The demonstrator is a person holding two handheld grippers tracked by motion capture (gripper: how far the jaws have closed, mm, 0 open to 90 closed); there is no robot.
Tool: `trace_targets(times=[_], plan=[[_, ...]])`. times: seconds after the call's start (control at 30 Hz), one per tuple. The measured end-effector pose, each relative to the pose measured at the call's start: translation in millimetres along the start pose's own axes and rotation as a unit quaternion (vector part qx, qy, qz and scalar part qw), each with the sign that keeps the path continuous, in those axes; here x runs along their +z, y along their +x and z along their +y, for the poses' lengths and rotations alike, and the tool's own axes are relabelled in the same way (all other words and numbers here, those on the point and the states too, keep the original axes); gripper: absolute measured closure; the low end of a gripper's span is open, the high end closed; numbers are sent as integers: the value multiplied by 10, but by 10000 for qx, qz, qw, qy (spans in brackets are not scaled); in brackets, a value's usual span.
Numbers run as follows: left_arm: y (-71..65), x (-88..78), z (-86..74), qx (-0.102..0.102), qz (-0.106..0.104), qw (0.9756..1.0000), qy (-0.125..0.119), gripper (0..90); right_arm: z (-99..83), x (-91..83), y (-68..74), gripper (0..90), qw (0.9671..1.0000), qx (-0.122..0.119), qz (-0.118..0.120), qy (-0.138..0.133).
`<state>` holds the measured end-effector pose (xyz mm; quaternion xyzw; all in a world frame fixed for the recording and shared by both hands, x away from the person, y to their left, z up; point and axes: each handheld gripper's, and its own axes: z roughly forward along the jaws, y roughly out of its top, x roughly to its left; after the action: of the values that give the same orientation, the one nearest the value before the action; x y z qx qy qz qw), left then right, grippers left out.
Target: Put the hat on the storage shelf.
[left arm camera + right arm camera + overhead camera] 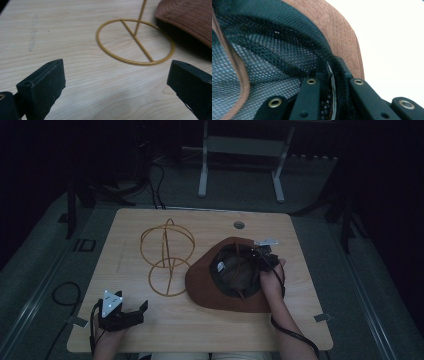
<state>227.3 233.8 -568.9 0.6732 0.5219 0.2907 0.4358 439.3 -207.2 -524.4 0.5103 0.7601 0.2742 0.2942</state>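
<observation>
**Brown hat getting picked up for the wire stand**

Wood, pale and smooth, is making the big table [150,330], the biggest thing here. On its right side the brown hat [200,280] is lying upside down, soft and fuzzy outside, with dark net cloth inside. The right gripper [261,254] is pinching the hat's inner edge, its jaws squeezed tight on the thick band. I think the grabbing step is happening now. Next, the hat is probably needing a lift and a flip, so it can sit on the yellow wire stand [167,255] just beside it. That stand is thin, round and hard. The left gripper [131,314] is waiting near the front edge, jaws wide apart, holding nothing.
</observation>
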Motion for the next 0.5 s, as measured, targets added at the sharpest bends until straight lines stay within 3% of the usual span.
trace_targets(times=[0.17, 0.27, 0.43, 0.5], plan=[[-185, -57, 143, 240, -66, 9996, -104, 52, 16, -177, -122, 847, 9992, 252, 150, -264], [-307, -65, 251, 421, -265, 9987, -134, 68, 15, -263, -172, 848, 9985, 341, 198, -370], [-559, 6, 401, 826, -553, 9950, -9, 74, -31, -369, -204, 848, 9978, 409, 256, -447], [-635, 12, 471, 898, -682, 9936, -67, 74, -50, -411, -214, 848, 9978, 397, 231, -488]])
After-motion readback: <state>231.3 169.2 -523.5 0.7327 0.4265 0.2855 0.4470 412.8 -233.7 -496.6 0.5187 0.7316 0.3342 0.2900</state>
